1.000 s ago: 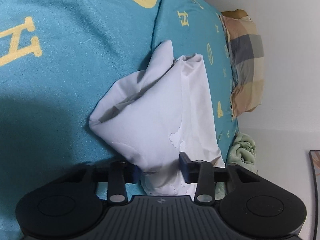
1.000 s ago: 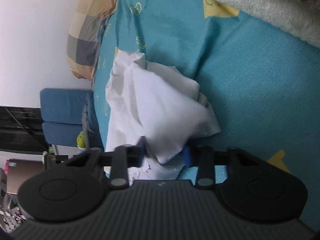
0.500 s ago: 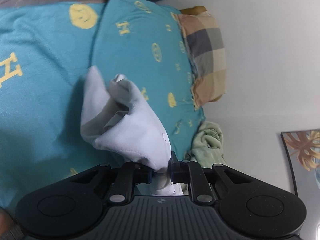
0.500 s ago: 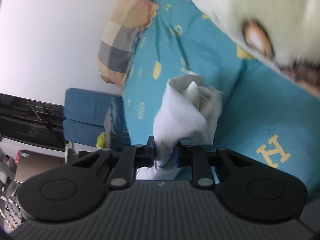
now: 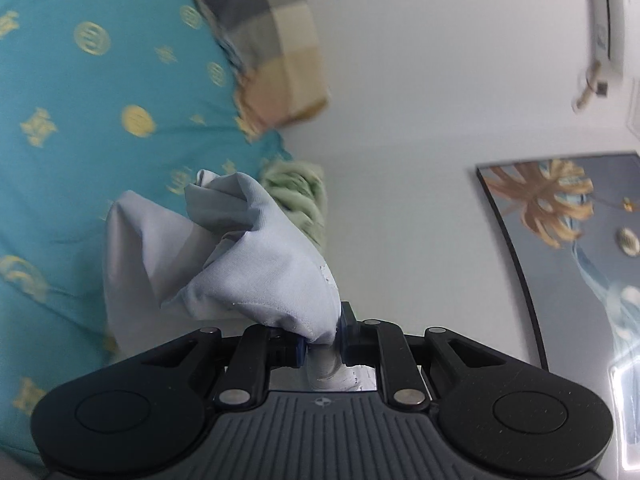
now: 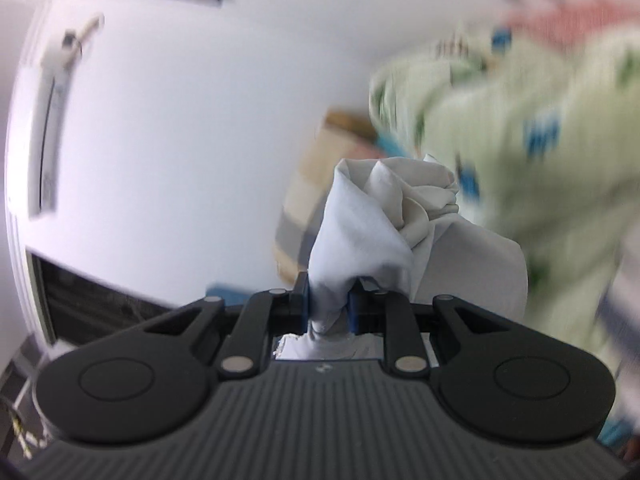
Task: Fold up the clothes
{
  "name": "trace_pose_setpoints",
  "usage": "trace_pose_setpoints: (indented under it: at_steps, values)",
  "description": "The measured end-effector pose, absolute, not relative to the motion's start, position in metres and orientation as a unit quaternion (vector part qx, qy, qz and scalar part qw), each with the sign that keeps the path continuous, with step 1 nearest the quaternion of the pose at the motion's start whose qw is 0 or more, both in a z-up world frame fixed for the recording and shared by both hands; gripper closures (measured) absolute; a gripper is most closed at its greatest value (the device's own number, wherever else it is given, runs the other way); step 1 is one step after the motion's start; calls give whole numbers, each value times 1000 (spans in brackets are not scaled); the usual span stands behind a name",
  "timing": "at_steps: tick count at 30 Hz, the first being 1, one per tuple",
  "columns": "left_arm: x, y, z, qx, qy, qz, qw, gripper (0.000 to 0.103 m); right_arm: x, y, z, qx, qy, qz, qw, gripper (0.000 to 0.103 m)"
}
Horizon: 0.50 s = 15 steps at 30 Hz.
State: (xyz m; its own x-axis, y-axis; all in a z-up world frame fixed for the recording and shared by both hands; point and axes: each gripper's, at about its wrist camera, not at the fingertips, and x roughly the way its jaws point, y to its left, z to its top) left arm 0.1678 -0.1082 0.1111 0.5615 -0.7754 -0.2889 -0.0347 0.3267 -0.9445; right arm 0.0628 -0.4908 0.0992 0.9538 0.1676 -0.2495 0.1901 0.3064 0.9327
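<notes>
Item: one white garment (image 5: 256, 264), bunched and unfolded, raised clear above the bed (image 5: 100, 120). Progress, as judged: early, with the garment gathered and lifted, seemingly to be shaken out; no fold is made, and spreading, folding and setting down are all left. Claws: two. The left claw (image 5: 322, 350) has just been narrowing and now stands narrow, pinching a wad of the white cloth between its pads. The right claw (image 6: 329, 308) has likewise just been narrowing and clamps another wad of the same garment (image 6: 380, 220), which rises in a crumpled knot ahead of it. Other stock, placed from the bed: one checked pillow (image 5: 268, 40) at its head end against the wall; one green cloth (image 5: 298, 192) at its edge, just behind the garment; one framed picture (image 5: 560, 240) on the wall beyond; one pale green patterned fabric (image 6: 520, 140) beside the garment in the right view, blurred, kind not clear.
</notes>
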Motion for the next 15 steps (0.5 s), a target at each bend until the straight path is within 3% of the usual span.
trace_pose_setpoints:
  at_steps: [4,8,11,15]
  values:
    - [197,-212,130,-501,411,-313,694,87,53,-568,125,584,103,-57,804,82]
    - [217,-305,114,-477,426,-368,675,86,27,-634,126,557,60,-96,823,82]
    - [223,-364,95,-449,430,-410,667,86,5,-661,105,524,60,-129,840,81]
    - [199,-384,46,-404,454,-430,668,86,-21,-673,50,524,109,-166,828,81]
